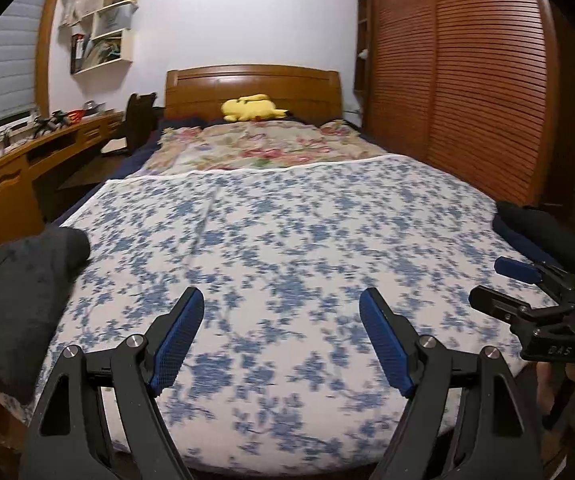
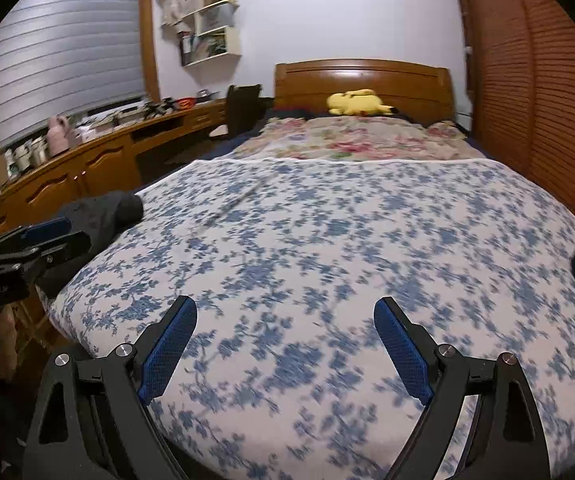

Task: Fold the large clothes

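Observation:
A dark grey garment [image 1: 23,292] lies bunched at the left edge of the bed; it also shows in the right wrist view [image 2: 103,212]. Another dark garment [image 1: 535,232] lies at the bed's right edge. My left gripper [image 1: 281,300] is open and empty above the blue-flowered sheet [image 1: 287,240], to the right of the grey garment. My right gripper [image 2: 285,308] is open and empty above the same sheet [image 2: 347,240]. The right gripper also appears at the right of the left wrist view [image 1: 487,280], and the left gripper at the left of the right wrist view [image 2: 59,232].
A pink-flowered quilt [image 1: 263,148] and a yellow plush toy [image 1: 251,108] lie by the wooden headboard [image 1: 251,84]. A long wooden desk [image 2: 87,164] with clutter runs along the left. A slatted wardrobe [image 1: 467,80] stands close on the right.

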`<state>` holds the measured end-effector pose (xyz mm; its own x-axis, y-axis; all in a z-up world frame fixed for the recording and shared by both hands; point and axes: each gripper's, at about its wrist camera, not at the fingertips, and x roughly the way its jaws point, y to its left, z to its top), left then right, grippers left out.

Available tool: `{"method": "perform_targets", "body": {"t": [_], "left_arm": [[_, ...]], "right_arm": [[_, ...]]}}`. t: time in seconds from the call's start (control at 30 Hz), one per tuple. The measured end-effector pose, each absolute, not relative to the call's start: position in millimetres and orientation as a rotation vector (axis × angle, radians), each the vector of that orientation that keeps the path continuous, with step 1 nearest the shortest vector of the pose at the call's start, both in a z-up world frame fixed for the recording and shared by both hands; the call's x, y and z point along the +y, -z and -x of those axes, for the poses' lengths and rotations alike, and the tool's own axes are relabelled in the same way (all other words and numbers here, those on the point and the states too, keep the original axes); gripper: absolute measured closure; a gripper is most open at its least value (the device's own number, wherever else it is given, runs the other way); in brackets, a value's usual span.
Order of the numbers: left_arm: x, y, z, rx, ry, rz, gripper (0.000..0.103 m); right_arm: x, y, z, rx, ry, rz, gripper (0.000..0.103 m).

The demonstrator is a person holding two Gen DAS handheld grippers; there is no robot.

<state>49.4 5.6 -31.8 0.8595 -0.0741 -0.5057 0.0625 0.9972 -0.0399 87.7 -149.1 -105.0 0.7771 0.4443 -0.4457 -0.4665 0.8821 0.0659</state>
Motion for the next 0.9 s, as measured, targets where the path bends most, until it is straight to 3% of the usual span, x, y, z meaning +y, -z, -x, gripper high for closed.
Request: {"method": "perform_targets", "body": {"t": [0.6, 0.9], "left_arm": [[-35, -43, -3, 0.383, 0.11, -0.011, 0.022], [-24, -52, 15, 0.344, 0.084, 0.006, 0.022]], "right_arm": [[-199, 45, 2, 0.291, -0.39, -0.013, 0.007], [-208, 40, 18, 0.243, -0.343, -0.033, 0.007]]}}
